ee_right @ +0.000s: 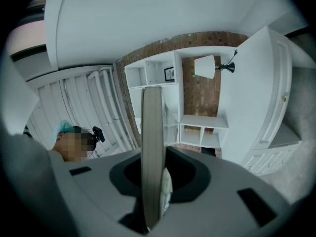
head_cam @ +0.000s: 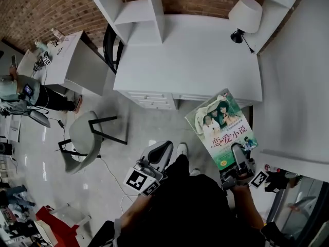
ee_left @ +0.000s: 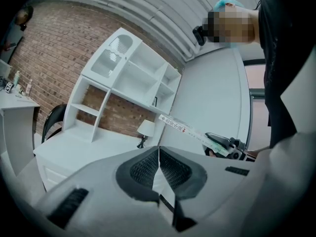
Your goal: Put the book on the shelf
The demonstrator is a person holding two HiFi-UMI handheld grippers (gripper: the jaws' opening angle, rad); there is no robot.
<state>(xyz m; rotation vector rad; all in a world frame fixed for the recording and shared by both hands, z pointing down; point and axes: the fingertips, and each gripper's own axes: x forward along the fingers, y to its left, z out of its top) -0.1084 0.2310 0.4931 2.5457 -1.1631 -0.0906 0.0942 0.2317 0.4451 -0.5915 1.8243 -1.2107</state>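
In the head view my right gripper (head_cam: 240, 157) is shut on the near edge of a green-covered book (head_cam: 222, 125), which tilts forward over the floor near the right end of the white desk (head_cam: 185, 60). The right gripper view shows the book (ee_right: 152, 132) edge-on between the pads, with the white shelf unit (ee_right: 157, 78) beyond it. My left gripper (head_cam: 162, 151) is held beside it on the left, shut and empty; its pads (ee_left: 148, 168) meet. The left gripper view also takes in the book (ee_left: 183, 129) and the shelf unit (ee_left: 126, 78).
A white lamp (head_cam: 245, 15) stands at the desk's back right. The shelf unit (head_cam: 139, 9) rises from the desk's back left. A grey chair (head_cam: 85, 135) stands on the floor to the left, a second white table (head_cam: 72, 60) beyond it. A white wardrobe (head_cam: 295, 86) is on the right.
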